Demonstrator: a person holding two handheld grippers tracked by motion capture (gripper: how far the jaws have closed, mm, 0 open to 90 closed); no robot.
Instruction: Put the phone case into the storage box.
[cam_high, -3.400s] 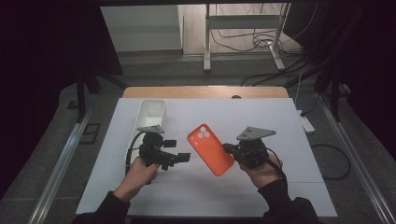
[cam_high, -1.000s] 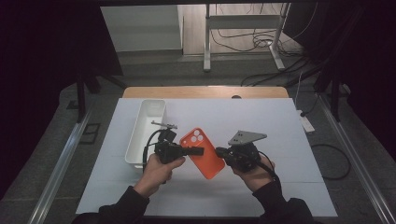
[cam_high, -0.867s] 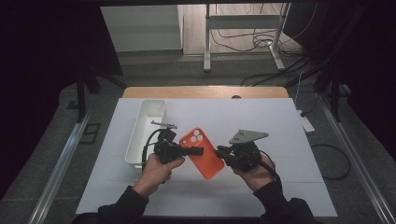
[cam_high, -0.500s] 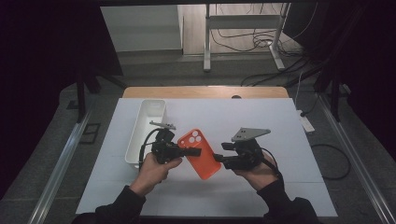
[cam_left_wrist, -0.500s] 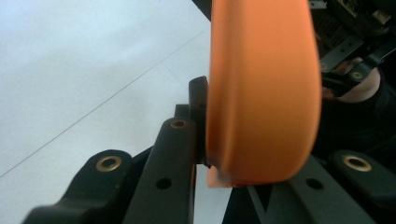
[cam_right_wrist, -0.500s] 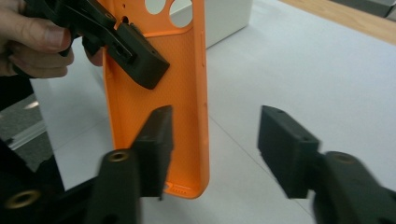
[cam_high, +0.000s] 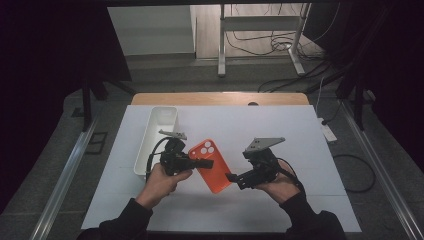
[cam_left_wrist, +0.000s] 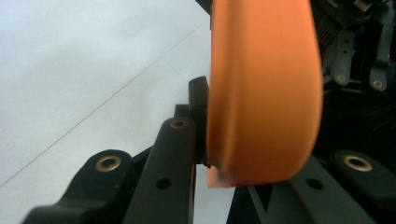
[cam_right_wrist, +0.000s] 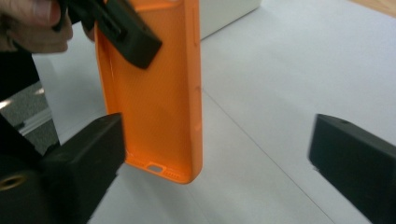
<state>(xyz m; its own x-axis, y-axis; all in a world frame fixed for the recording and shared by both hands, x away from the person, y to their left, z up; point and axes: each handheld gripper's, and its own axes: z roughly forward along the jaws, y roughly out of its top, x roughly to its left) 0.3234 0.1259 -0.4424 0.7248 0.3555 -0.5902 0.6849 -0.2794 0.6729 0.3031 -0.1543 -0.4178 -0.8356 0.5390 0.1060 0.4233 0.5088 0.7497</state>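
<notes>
An orange phone case (cam_high: 214, 169) hangs over the white table, its camera holes toward the far end. My left gripper (cam_high: 204, 163) is shut on its upper part; in the left gripper view the case (cam_left_wrist: 264, 70) sits edge-on between the left gripper's (cam_left_wrist: 252, 135) jaws. My right gripper (cam_high: 231, 179) is at the case's lower end, its jaws having just been opening. In the right gripper view the hollow inside of the case (cam_right_wrist: 154, 93) stands next to the left jaw, and the right gripper (cam_right_wrist: 219, 158) is open with no pad touching it.
A long white bin (cam_high: 150, 135) lies on the table behind my left hand, and its corner (cam_right_wrist: 229, 11) appears in the right gripper view. The white table sheet (cam_high: 310, 145) spreads to the right. A wooden edge (cam_high: 215, 98) runs along the back.
The right gripper's jaws have spread wide and let go of the case's lower end. The case stays in the left gripper's grip. Both hands have kept their places over the last second.
</notes>
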